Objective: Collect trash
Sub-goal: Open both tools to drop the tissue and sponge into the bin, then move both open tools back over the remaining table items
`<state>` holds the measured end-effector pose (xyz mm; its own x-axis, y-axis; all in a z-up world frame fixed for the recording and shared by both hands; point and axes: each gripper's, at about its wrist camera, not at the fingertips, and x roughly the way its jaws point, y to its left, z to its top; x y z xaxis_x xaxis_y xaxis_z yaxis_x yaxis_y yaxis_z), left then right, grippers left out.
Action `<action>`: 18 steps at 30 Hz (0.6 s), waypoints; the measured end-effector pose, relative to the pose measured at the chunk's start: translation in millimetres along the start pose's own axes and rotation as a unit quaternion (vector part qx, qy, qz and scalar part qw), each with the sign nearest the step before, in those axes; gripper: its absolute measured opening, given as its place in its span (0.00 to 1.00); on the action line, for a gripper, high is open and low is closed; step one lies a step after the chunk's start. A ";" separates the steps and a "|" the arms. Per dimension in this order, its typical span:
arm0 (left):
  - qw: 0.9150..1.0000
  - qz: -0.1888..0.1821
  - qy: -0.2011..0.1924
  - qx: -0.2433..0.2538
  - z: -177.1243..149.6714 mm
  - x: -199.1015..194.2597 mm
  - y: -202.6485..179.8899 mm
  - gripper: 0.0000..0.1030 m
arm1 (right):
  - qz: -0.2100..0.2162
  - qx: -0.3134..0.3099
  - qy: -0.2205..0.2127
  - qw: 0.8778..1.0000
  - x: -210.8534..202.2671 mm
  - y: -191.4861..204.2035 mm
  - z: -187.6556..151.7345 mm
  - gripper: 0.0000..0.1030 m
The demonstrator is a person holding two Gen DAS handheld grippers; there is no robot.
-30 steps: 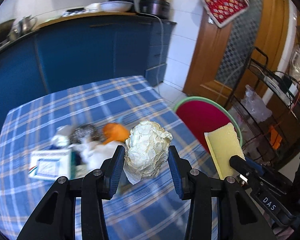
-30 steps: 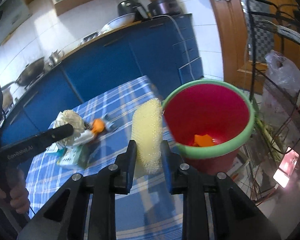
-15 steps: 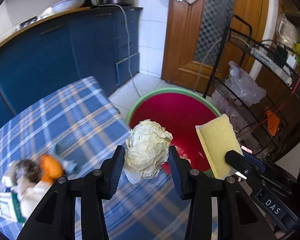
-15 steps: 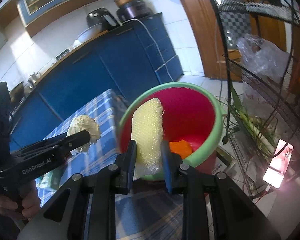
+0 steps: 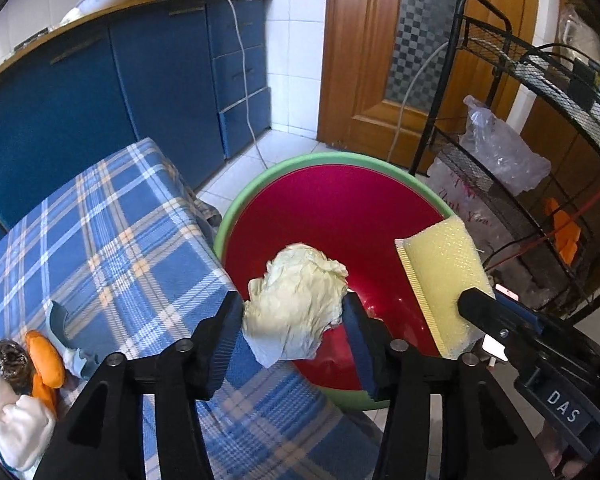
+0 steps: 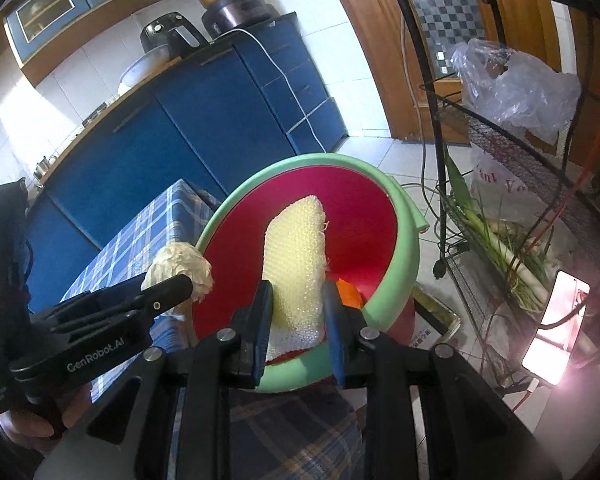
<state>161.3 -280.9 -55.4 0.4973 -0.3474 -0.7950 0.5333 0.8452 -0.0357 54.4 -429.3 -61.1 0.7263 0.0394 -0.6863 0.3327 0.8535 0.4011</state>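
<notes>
Trash on table: a steel scrubber (image 5: 8, 360), an orange peel (image 5: 44, 364) and a white wad (image 5: 18, 424) lie close together at the left end of the blue checked table (image 5: 112, 248).
Left gripper (image 5: 294, 322): its two fingers squeeze a crumpled paper ball (image 5: 298, 308). The ball hangs over the near rim of the bin, by the table edge.
Bin (image 5: 260, 196): red inside, green rim. It stands on the floor just beside the table. An orange scrap (image 6: 348, 294) lies at the bottom.
Right gripper (image 6: 298, 304): its fingers pinch a yellow sponge (image 6: 296, 256) that stands upright over the bin's mouth. From the left camera the sponge (image 5: 440, 280) shows to the right of the paper ball.
Rack (image 5: 520, 64): black wire, right of the bin, with a clear plastic bag (image 5: 500, 152) on it.
Door (image 5: 360, 60): brown wood, behind the bin.
</notes>
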 end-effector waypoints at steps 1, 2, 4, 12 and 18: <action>1.000 0.000 0.000 0.000 0.0 0.7 0.1 0.55 | 0.000 0.000 0.002 1.000 2.7 -0.2 0.1 0.28; 1.000 0.001 -0.001 -0.002 -0.2 1.0 0.7 0.57 | 0.001 0.000 0.004 1.000 4.8 -0.1 0.3 0.28; 1.000 0.003 0.000 -0.004 -0.5 1.3 1.4 0.58 | 0.002 0.002 0.006 1.000 7.7 -0.2 0.5 0.28; 1.000 0.004 -0.002 -0.013 0.5 -7.6 4.4 0.59 | 0.008 0.009 0.006 1.000 10.2 -0.4 0.2 0.32; 1.000 0.007 -0.015 -0.017 1.1 -23.3 8.9 0.59 | 0.015 0.004 -0.005 1.000 2.0 4.0 1.0 0.40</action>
<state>155.3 -265.8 -36.5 0.5248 -0.3472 -0.7772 0.5025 0.8633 -0.0464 57.8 -426.3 -60.3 0.7417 0.0597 -0.6681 0.3161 0.8474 0.4266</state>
